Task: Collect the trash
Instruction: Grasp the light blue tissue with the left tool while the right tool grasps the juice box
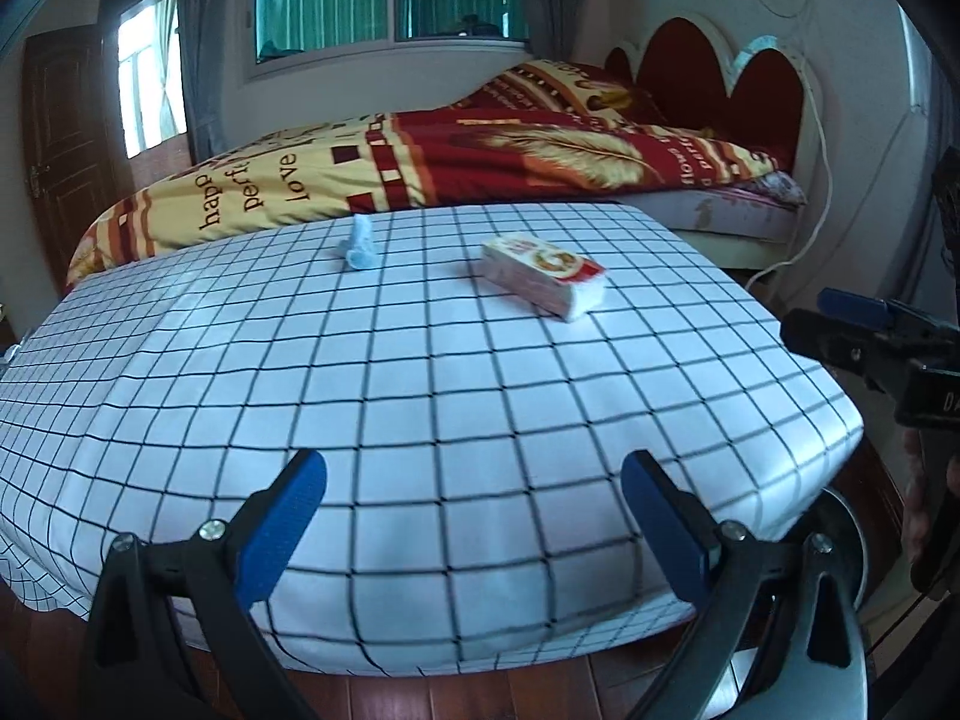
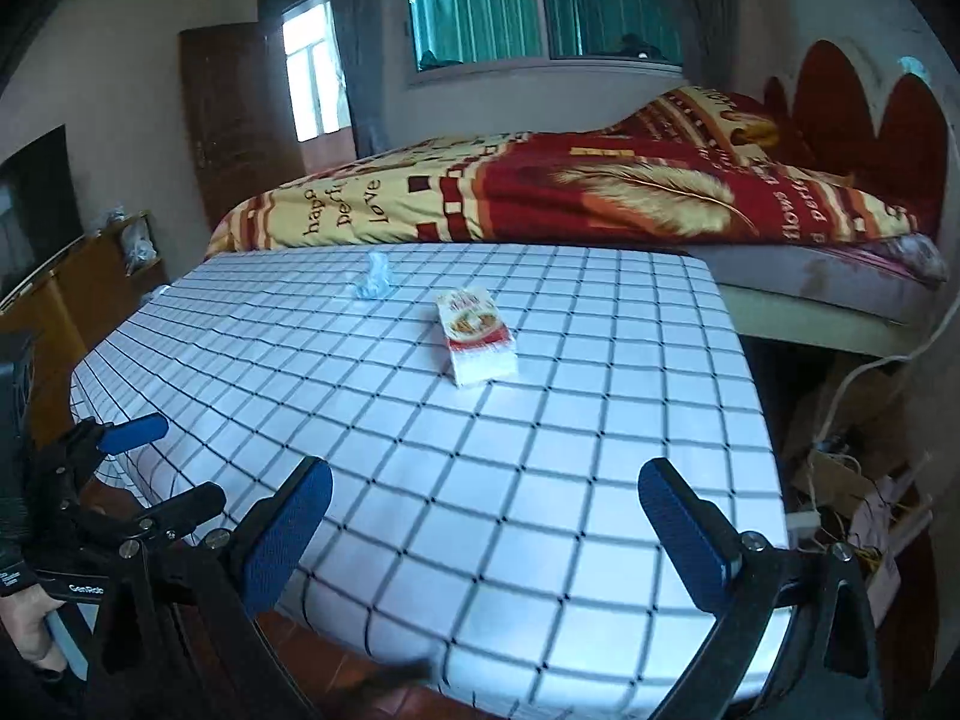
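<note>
Blue-padded fingers of the left gripper (image 1: 474,516) are standing spread wide with nothing between them, hanging over the near edge of the table (image 1: 420,408), which is covered in a white cloth with a black grid. The right gripper (image 2: 486,531) is released in the same way, its fingers parted and holding nothing, poised over that same near edge. Each gripper is showing at the border of the other's view, the two side by side and apart, both pointing across the table toward the bed (image 1: 420,168).

The crumpled blue scrap (image 1: 359,251) is lying on the far side of the table, close to the edge nearest the bed, well apart from both grippers and a little to the left of the left gripper's line. In the right wrist view the same scrap (image 2: 375,279) is sitting further to the left. The tissue packet (image 1: 540,276), red and white, is lying flat on the table just right of the scrap and slightly nearer the grippers, touching neither.
</note>
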### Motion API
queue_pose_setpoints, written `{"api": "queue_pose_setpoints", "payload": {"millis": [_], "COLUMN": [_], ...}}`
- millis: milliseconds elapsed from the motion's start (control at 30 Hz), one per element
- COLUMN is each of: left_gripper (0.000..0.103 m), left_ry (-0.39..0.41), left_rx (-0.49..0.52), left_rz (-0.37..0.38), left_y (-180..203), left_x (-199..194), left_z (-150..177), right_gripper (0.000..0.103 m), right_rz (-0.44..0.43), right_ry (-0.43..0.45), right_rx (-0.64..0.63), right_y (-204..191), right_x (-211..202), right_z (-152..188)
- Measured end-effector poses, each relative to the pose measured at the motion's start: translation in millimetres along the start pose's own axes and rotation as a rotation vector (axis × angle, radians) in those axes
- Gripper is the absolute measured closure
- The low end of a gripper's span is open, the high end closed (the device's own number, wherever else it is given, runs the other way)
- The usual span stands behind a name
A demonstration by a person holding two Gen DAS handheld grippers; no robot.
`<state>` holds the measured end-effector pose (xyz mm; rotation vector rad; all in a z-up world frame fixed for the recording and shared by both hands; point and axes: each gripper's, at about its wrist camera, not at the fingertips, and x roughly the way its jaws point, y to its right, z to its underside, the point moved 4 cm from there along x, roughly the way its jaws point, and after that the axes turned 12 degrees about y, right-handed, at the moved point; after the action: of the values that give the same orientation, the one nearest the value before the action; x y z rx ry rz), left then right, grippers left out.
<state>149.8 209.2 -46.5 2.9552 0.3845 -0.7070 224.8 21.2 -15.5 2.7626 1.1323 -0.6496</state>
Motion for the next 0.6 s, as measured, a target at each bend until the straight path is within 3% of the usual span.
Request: {"api": "queue_pose_setpoints", "payload": {"millis": [267,433,600], "left_gripper": [0.007,0.009,0.015], "left_ry": [-0.022,-0.043,-0.068], "left_rx": [-0.047,-0.054,-0.075], "left_rz": [-0.022,-0.038,-0.030], "left_y": [-46,-64,-79], "left_x": [40,73,109], "left_z": [-18,-26,-37], "right_gripper": [0.005,0.019,0.021], "right_rz": [-0.040,-0.058,-0.018], "right_ry": [-0.045,-0.120,-0.220], "right_rx": [-0.053,-0.068,-0.116], "right_y": [-15,-18,-15], "right_x": [61,121,179], "right_z": [-16,-19,-19]}}
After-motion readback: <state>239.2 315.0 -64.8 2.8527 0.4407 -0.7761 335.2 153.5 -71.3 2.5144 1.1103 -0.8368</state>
